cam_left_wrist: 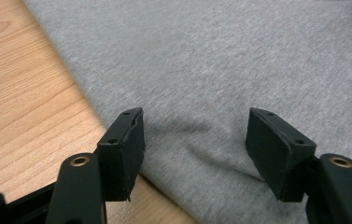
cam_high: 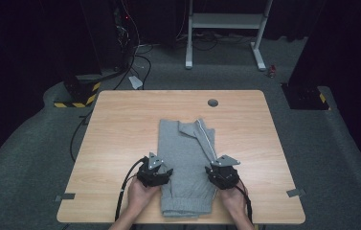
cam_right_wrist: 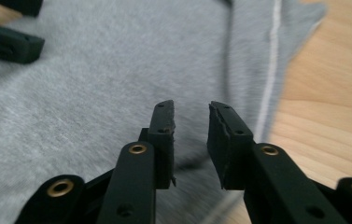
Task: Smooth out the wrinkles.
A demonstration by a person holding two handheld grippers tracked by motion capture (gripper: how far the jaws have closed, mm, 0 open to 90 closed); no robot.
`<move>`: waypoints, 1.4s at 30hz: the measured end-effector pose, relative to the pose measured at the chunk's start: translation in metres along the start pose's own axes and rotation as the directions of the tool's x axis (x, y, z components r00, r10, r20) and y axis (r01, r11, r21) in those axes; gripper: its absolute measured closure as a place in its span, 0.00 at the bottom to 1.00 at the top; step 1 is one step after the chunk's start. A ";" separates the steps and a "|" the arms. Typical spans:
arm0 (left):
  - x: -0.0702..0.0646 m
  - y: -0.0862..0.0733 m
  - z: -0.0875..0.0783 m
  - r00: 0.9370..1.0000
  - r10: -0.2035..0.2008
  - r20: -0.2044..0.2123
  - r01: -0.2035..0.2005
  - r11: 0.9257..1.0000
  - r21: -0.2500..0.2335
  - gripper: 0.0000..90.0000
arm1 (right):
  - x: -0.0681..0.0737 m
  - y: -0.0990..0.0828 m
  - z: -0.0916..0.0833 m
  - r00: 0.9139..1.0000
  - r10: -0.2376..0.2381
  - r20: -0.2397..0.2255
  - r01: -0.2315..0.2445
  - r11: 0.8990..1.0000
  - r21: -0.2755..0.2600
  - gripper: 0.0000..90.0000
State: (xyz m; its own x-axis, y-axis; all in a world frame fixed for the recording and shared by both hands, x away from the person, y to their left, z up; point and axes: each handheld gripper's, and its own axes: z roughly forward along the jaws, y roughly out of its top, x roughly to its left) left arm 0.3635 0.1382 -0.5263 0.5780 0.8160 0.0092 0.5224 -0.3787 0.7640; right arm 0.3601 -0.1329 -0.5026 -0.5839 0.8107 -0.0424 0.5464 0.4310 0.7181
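Note:
A folded grey garment (cam_high: 185, 158) lies on the wooden table (cam_high: 120, 124), running from mid-table to the front edge, with a white stripe (cam_high: 210, 139) down its right side. My left gripper (cam_high: 165, 173) sits at the garment's left edge, near the front. In the left gripper view the left gripper (cam_left_wrist: 194, 140) is wide open over the grey cloth (cam_left_wrist: 211, 60), just inside its edge. My right gripper (cam_high: 215, 172) rests at the garment's right edge. In the right gripper view the right gripper (cam_right_wrist: 190, 121) stands slightly open with nothing pinched, above the cloth (cam_right_wrist: 94, 93) beside the white stripe (cam_right_wrist: 271, 70).
A round cable hole (cam_high: 212, 102) sits near the table's far edge. Grey tape marks (cam_high: 65, 196) (cam_high: 295, 192) lie at the front corners. Beyond the table are a white desk frame (cam_high: 226, 21) and dark stands on the floor. Bare wood flanks the garment on both sides.

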 end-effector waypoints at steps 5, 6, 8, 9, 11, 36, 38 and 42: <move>-0.004 -0.003 -0.004 1.000 0.010 0.002 -0.010 1.000 0.000 0.42 | 0.001 -0.006 0.005 1.000 0.000 -0.019 0.001 1.000 0.027 0.75; -0.006 -0.005 -0.006 1.000 0.011 0.006 -0.011 1.000 0.001 0.42 | 0.002 -0.009 0.003 1.000 -0.010 -0.022 0.011 1.000 0.029 0.75; -0.012 -0.009 -0.010 1.000 0.014 0.014 -0.014 1.000 -0.001 0.42 | 0.008 -0.015 -0.003 0.998 -0.059 -0.013 0.059 0.998 0.028 0.74; -0.015 -0.011 -0.013 1.000 0.013 0.014 -0.013 1.000 -0.001 0.42 | 0.010 -0.018 -0.005 0.997 -0.075 -0.009 0.076 0.997 0.025 0.74; -0.021 -0.016 -0.019 1.000 0.016 0.020 -0.016 1.000 -0.002 0.42 | 0.015 -0.024 -0.010 0.994 -0.110 -0.002 0.110 0.994 0.015 0.73; 0.028 0.013 0.012 0.998 -0.052 -0.025 0.053 0.998 0.033 0.42 | -0.030 0.040 0.028 0.997 -0.020 0.077 0.016 0.999 0.045 0.79; 0.029 0.008 0.011 0.998 -0.052 -0.026 0.052 0.999 0.007 0.41 | -0.033 0.040 0.033 0.997 0.004 0.079 -0.008 0.998 0.062 0.78; 0.028 0.008 0.011 0.998 -0.057 -0.035 0.057 0.998 0.008 0.40 | -0.041 0.037 0.043 0.997 0.034 0.064 -0.041 0.993 0.107 0.81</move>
State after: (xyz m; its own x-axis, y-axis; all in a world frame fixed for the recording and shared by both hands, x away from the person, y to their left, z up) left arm 0.3905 0.1534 -0.5266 0.5248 0.8512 -0.0116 0.5600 -0.3350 0.7578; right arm 0.4295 -0.1329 -0.5040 -0.5250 0.8488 -0.0622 0.6310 0.4373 0.6408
